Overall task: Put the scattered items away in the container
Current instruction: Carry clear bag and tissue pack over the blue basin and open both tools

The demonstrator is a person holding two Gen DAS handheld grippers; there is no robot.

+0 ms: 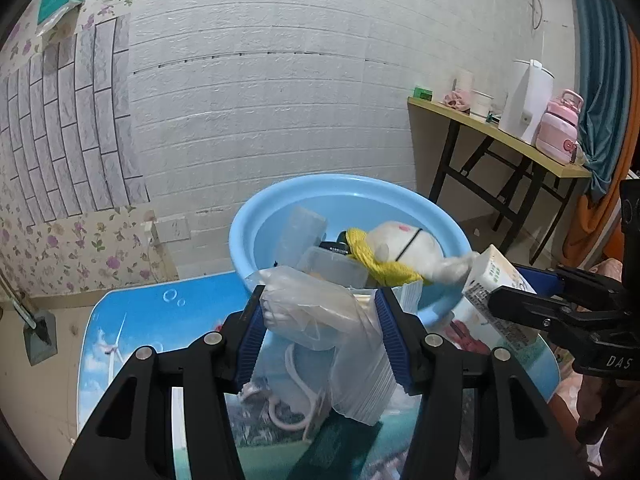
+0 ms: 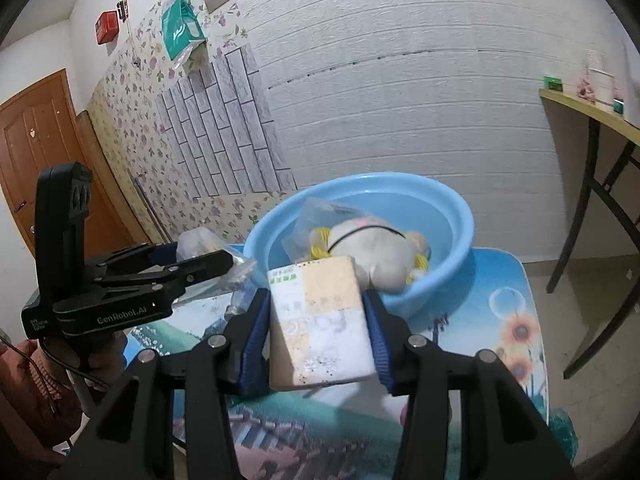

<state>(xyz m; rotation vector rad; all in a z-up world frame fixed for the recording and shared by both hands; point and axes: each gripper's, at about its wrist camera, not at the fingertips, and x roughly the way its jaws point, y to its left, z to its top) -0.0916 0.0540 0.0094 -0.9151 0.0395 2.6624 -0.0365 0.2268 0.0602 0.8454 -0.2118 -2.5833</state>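
Note:
A light blue basin (image 1: 248, 236) (image 2: 452, 232) stands on the far part of a small picture-printed table (image 1: 132, 320) (image 2: 512, 320). In it lie a white plush toy with yellow yarn (image 1: 404, 248) (image 2: 376, 252) and clear plastic containers (image 1: 300, 236). My left gripper (image 1: 320, 308) (image 2: 208, 256) is shut on a crumpled clear plastic bag (image 1: 320, 320) (image 2: 200, 242), held just in front of the basin's near rim. My right gripper (image 2: 320, 312) (image 1: 496, 300) is shut on a tissue pack (image 2: 320, 328) (image 1: 496, 280), also held before the rim, to the right of the bag.
A pink cord (image 1: 296, 392) lies on the table below the bag. A folding table (image 1: 500, 136) (image 2: 588, 108) at the right wall carries a white kettle (image 1: 528, 100), a pink bottle (image 1: 560, 128) and cups. A wooden door (image 2: 36, 152) is at far left.

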